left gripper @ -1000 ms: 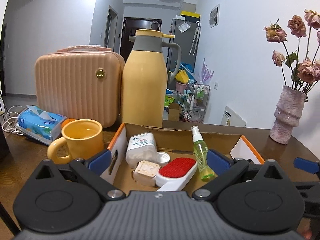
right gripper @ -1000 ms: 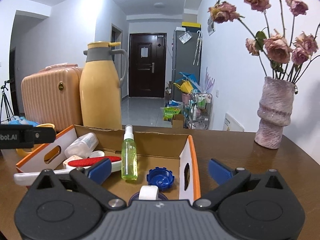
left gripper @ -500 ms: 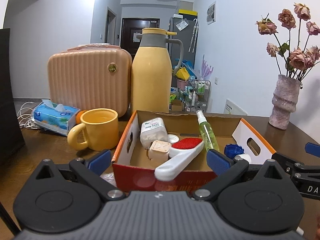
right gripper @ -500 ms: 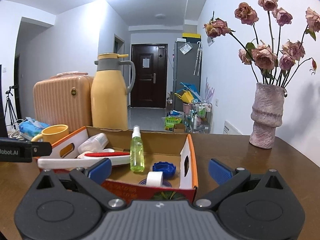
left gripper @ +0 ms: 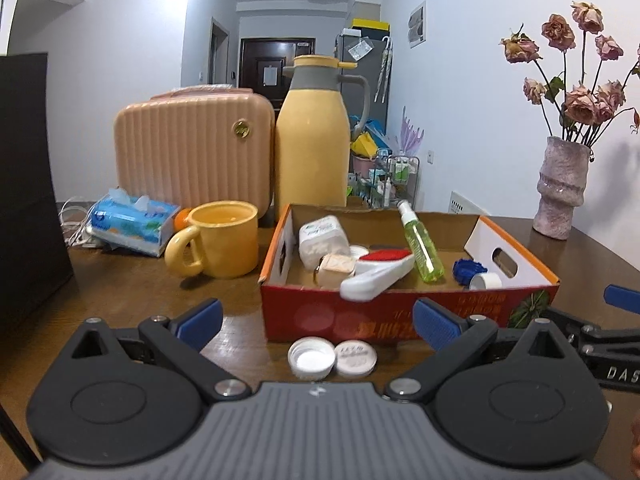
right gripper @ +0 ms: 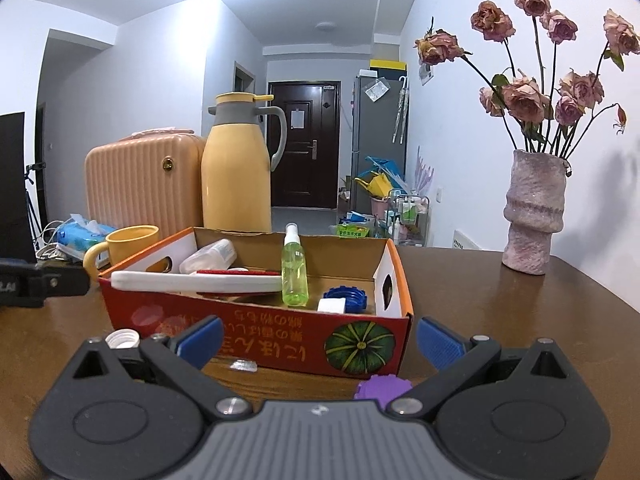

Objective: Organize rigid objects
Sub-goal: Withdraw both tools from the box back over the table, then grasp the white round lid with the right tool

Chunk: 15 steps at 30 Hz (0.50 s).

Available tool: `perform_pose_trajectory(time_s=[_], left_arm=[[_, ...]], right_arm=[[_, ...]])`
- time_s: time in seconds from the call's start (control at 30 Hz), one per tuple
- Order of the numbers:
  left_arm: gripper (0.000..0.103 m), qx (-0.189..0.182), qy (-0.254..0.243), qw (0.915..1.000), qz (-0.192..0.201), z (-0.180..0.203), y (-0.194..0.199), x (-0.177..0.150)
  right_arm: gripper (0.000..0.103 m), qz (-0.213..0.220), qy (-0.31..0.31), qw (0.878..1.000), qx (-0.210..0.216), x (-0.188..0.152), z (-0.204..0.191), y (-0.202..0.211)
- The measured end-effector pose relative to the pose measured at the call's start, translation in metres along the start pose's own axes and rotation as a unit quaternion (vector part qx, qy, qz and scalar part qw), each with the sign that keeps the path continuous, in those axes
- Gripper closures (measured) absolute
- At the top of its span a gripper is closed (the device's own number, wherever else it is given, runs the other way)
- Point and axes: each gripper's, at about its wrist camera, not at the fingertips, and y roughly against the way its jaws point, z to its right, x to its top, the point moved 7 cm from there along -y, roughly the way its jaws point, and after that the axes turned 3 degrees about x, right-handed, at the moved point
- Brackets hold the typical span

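Loose caps left on the table, by my guess next to go in the box.

Left tongs (left gripper: pixel 316 316): spread wide, holding nothing, touching nothing. Just ahead, low between the fingers, two white caps side by side: open cap (left gripper: pixel 311 357) left, flat lid (left gripper: pixel 355 358) touching or nearly touching it on the right. Box (left gripper: pixel 400 320) right behind them.

Right tongs (right gripper: pixel 318 334): also wide, empty. Purple cap (right gripper: pixel 382 387) close under them, toward the right finger, part hidden by the tongs' body. Small pale thing (right gripper: pixel 243 366) near the left finger, against the box front; can't tell what.

To do it well, I think: take one cap at a time, come down level, pinch across the rim, not the flat face. Keep the white pair from scooting under the box wall.

Inside box, further on: brush (left gripper: pixel 378 278), spray bottle (left gripper: pixel 420 242), blue cap (left gripper: pixel 466 270), white jar (left gripper: pixel 323 238).

Beyond: mug (left gripper: pixel 218 244), jug (left gripper: pixel 312 136), vase (left gripper: pixel 560 188) far right.
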Motion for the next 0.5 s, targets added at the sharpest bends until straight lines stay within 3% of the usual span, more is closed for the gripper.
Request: perform_pose_trajectory(time_s=[0.5], left_arm=[[0.0, 0.005, 0.004, 0.9997, -0.026, -0.033, -0.004, -0.017]], right_arm=[[0.0, -0.023, 0.004, 1.0, 0.011, -0.011, -0.023, -0.001]])
